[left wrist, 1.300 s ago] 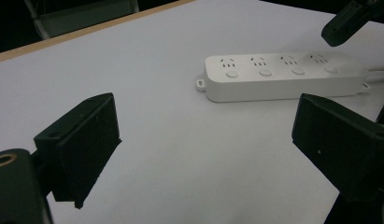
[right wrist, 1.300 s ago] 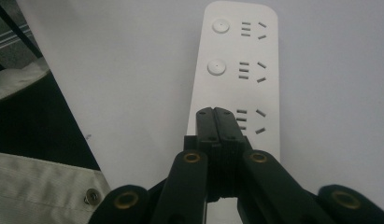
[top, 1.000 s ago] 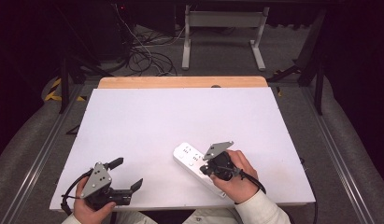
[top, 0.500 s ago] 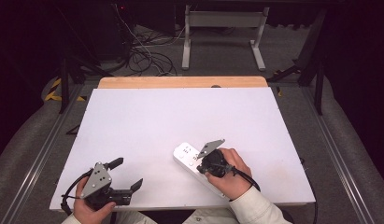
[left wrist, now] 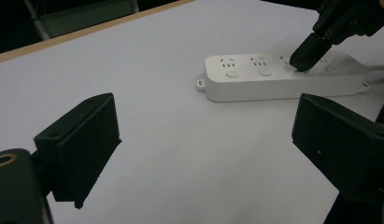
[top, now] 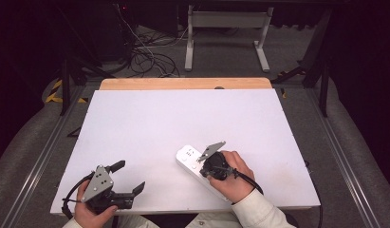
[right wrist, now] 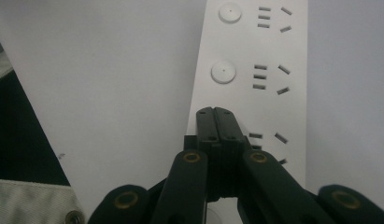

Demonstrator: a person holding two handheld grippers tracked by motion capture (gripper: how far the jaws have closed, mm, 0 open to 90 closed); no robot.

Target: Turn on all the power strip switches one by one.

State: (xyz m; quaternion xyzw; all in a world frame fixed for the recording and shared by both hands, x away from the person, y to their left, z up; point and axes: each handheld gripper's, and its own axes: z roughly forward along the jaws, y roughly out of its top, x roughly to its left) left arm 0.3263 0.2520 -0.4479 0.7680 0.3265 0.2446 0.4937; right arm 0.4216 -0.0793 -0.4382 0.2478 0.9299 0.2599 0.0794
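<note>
A white power strip (top: 195, 164) (left wrist: 278, 77) (right wrist: 255, 70) with round buttons beside its sockets lies on the white table near the front right. My right gripper (top: 205, 167) (left wrist: 302, 60) (right wrist: 215, 114) is shut with nothing between its jaws, and its closed tip presses down on the strip's top where a button sits. My left gripper (top: 127, 177) (left wrist: 203, 158) rests open near the front left corner, its jaws wide apart and pointing toward the strip, with bare table between them.
The white table (top: 183, 123) has a wooden strip (top: 183, 83) along its far edge. Cables (top: 150, 57) and a metal stand (top: 226, 38) lie on the floor beyond. The strip's cord runs back under the right hand (top: 233, 173).
The right gripper has moved slightly left and forward along the power strip, its tip lowering onto it. The left gripper has stayed where it was.
</note>
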